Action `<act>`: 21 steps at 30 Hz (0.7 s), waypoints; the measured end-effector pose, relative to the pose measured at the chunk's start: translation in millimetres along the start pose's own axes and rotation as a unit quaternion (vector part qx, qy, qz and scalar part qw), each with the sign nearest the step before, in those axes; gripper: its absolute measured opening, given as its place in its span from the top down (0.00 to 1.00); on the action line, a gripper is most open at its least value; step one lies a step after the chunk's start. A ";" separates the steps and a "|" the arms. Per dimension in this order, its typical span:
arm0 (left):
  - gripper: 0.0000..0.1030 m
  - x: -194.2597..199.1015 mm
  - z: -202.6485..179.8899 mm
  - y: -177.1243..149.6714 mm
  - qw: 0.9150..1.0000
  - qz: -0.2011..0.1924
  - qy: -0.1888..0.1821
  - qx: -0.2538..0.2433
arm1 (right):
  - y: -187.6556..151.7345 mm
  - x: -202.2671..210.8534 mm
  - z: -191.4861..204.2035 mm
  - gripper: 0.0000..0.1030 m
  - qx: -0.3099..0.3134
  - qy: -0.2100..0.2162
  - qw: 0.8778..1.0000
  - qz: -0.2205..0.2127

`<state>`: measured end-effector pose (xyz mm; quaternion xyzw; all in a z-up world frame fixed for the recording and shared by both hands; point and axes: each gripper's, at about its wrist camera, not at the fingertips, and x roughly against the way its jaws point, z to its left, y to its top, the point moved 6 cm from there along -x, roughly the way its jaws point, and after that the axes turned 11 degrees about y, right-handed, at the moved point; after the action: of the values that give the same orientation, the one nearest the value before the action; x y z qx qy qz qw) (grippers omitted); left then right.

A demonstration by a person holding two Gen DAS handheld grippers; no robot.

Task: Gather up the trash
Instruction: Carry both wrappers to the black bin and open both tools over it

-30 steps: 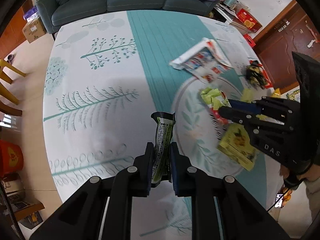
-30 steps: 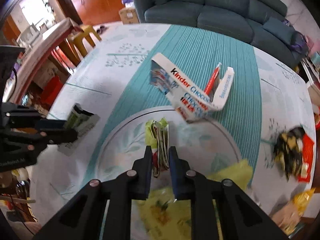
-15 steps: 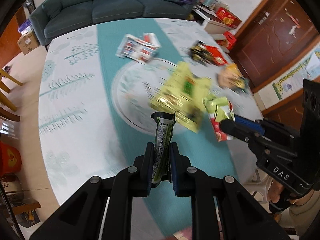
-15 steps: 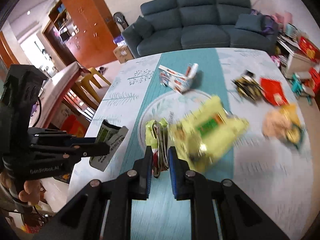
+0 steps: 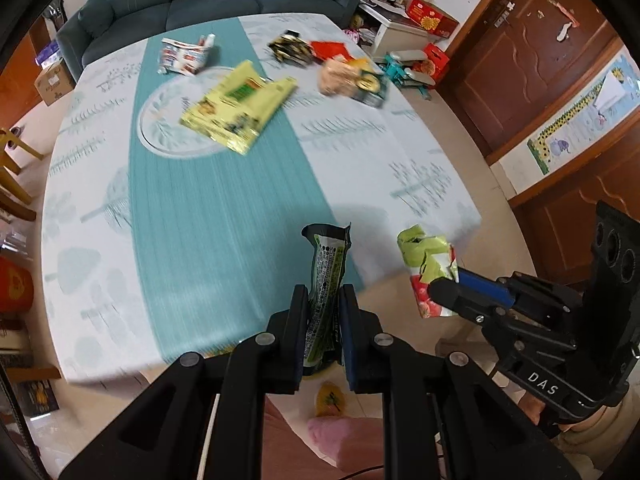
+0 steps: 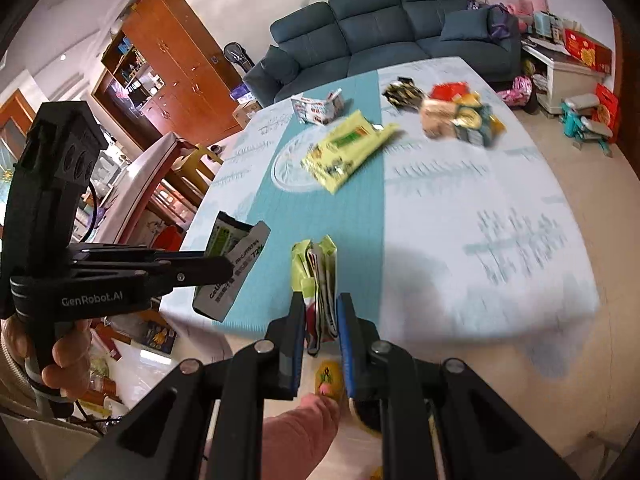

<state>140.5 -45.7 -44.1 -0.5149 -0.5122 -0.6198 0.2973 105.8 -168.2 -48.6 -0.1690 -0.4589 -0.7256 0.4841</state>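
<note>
- Your left gripper [image 5: 324,320] is clenched on a green-and-black snack wrapper [image 5: 328,276]; the wrapper stands upright between the pads and pokes out past the fingertips.
- Your right gripper [image 6: 318,320] is clamped on a crumpled lime-green and red wrapper [image 6: 318,276], which also juts forward from between its fingers.
- Both grippers hang past the near edge of the table [image 5: 224,216], with floor directly under them.
- To the right of your left gripper, the right one shows side-on, its wrapper [image 5: 430,270] level with the table's corner.
- Well ahead of both grippers, more trash lies on the tablecloth: a yellow snack bag [image 5: 236,108] over the round printed motif, a Kinder Chocolate box [image 5: 184,56] beyond it, and a black-and-yellow wrapper [image 5: 290,50] next to a red packet [image 5: 330,49].
- Ahead and to the right sits a blurred heap of packets [image 5: 352,80].
</note>
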 end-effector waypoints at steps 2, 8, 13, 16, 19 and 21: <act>0.87 2.7 -13.4 -12.6 1.000 0.001 0.004 0.000 | -16.9 11.6 -6.3 0.85 -0.005 0.005 1.000 0.003; 0.87 -4.1 -42.9 -43.5 0.999 0.021 0.023 -0.013 | -56.6 27.0 -30.6 0.85 -0.037 0.012 0.999 0.012; 0.87 -24.2 -55.0 -62.9 0.998 0.037 0.032 -0.040 | -81.5 23.9 -51.5 0.85 -0.082 0.012 0.997 0.005; 0.87 -47.2 -60.2 -76.1 0.997 0.047 0.033 -0.054 | -97.3 13.5 -66.7 0.85 -0.111 0.005 0.994 0.003; 0.87 -76.2 -59.2 -92.1 0.996 0.060 0.031 -0.060 | -117.2 -3.1 -82.6 0.85 -0.137 -0.007 0.991 0.003; 0.87 -99.7 -56.9 -102.5 0.995 0.067 0.029 -0.063 | -129.8 -15.7 -92.6 0.85 -0.151 -0.015 0.988 0.003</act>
<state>58.9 -84.5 -168.6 -0.5473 -0.4279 -0.6441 0.3201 20.4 -222.1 -172.9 -0.2520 -0.3503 -0.7830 0.4480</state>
